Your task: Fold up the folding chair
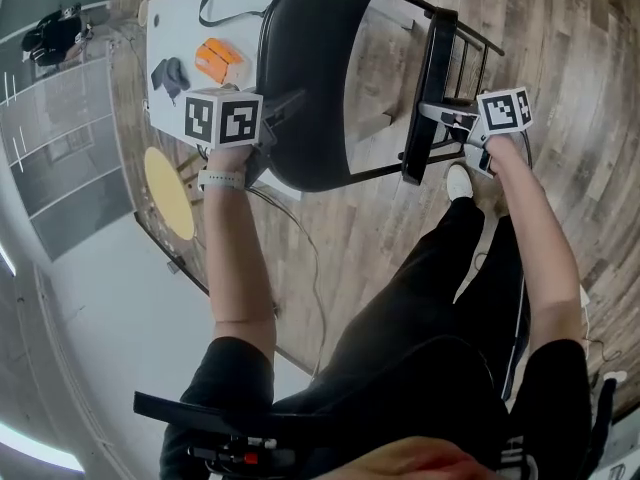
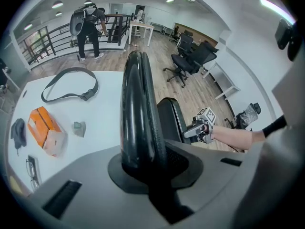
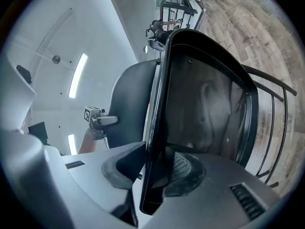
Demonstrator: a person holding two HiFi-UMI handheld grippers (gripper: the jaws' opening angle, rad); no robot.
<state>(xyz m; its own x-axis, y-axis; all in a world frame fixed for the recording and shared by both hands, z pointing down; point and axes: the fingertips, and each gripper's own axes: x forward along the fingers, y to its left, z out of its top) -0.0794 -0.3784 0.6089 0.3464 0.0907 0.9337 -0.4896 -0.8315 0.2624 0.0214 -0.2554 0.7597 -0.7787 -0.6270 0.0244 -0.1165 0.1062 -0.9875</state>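
Item: folding chair [image 1: 320,88], standing on the wood floor [image 1: 560,28] just beside the white table's [image 1: 185,28] long edge, not yet flat.
Left gripper [image 1: 275,113]: fingers pinched tight on the rim of the padded panel [image 2: 138,109]; I point it steeply down.
Right gripper [image 1: 440,116]: fingers clamped on the edge of the thin panel [image 3: 205,104], held level.
Step, as I judge it: bringing the two panels together.
Handling: I'd keep both pinches firm, follow the hinge's arc without forcing it, and stop the legs skidding.

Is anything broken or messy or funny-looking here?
Nothing is broken or spilled. The only odd sight is the folding chair: its seat is turned up on edge, and the left gripper and the right gripper each clamp it.
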